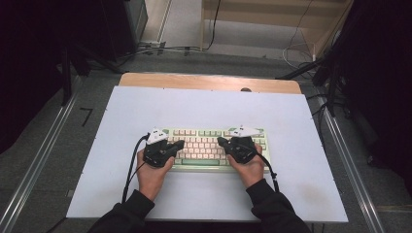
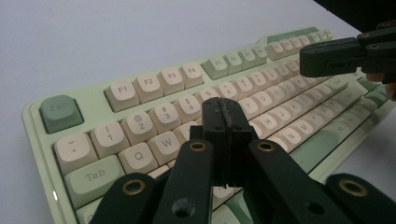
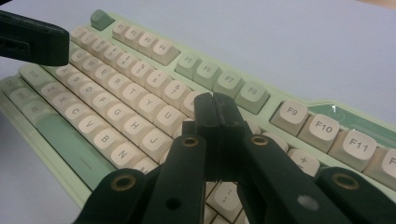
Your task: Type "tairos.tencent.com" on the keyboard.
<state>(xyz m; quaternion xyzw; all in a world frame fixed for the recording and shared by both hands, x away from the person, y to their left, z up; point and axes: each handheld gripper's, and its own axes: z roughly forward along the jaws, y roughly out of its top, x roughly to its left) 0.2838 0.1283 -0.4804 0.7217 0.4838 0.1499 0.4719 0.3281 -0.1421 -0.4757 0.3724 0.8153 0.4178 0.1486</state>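
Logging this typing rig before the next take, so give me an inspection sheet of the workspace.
Surface: white board on a wooden table, bare around the keyboard.
Job's things: green and cream keyboard, square to the person.
Clutter: nothing seen.
Grippers: left gripper and right gripper both shut, empty, tips over the keys; contact cannot be told.
Cables: a black cable trails from each gripper; more on the floor beyond.
Surroundings: grey floor, metal rails, dark stands.

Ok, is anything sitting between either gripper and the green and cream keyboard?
Nothing visible. The left gripper and right gripper, both with jaws shut and empty, hang directly over the cream keys of the pale green keyboard on the white table, with no object in between.
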